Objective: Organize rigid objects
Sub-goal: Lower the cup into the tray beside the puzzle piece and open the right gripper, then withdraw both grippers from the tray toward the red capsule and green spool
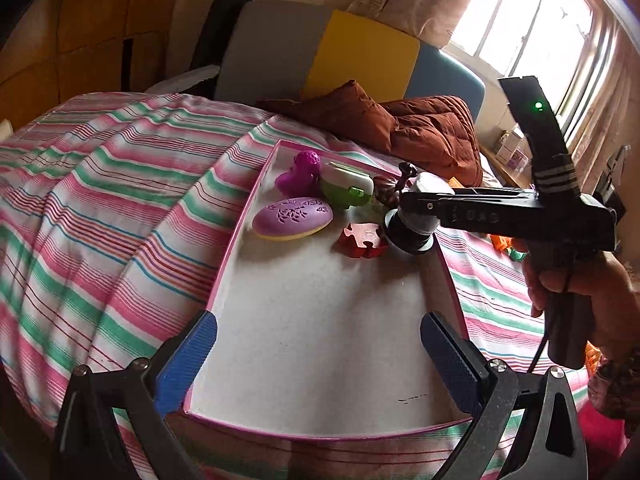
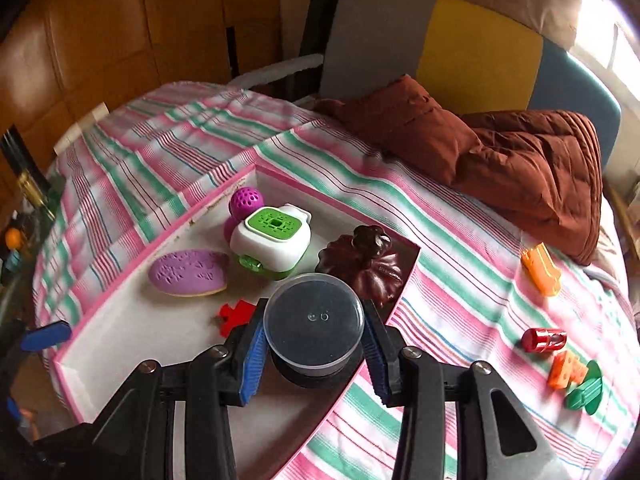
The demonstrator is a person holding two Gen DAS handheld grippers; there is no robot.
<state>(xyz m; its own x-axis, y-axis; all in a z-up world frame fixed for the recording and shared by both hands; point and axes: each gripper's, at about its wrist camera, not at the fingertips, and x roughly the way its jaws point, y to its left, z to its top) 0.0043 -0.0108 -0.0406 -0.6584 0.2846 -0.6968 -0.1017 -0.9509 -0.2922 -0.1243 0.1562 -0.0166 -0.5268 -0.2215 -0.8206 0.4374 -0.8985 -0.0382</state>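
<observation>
Right gripper [image 2: 315, 346] is clamped on a small round jar [image 2: 314, 322], dark inside with a clear lid; both blue pads press its sides, jaws partly open to the jar's width. The jar sits over the near-right part of the pink-rimmed tray [image 2: 120, 280], right by the tray's right wall. In the left wrist view the same jar [image 1: 412, 224] shows at the tip of the right gripper [image 1: 416, 216], coming in from 3 o'clock, and a hand [image 1: 588, 300] wraps the handle.

Left gripper [image 1: 316, 356] is wide open with nothing between the pads. Its fingers straddle the tray's [image 1: 240, 220] near end, one at each side wall; cannot tell if they touch.

Tray contents, right wrist view, taking the jar as centre:
- red puzzle piece [image 2: 236, 316] at 9 o'clock, just beside the left finger
- purple oval case [image 2: 188, 272] at 10 o'clock
- green-and-white box [image 2: 272, 240] at 11 o'clock, with a purple ball toy [image 2: 246, 202] behind it, touching or nearly
- dark brown pumpkin-shaped thing [image 2: 368, 268] at 1 o'clock, in the tray's far-right corner

Outside the tray on the striped sheet [image 2: 460, 280], all well apart from the jar: orange piece [image 2: 540, 268] at 2 o'clock; red toy car [image 2: 544, 340], orange block [image 2: 566, 370] and green piece [image 2: 586, 390] clustered at 3 to 4 o'clock.

Brown quilt [image 2: 520, 168] lies bunched at the far side of the bed.
</observation>
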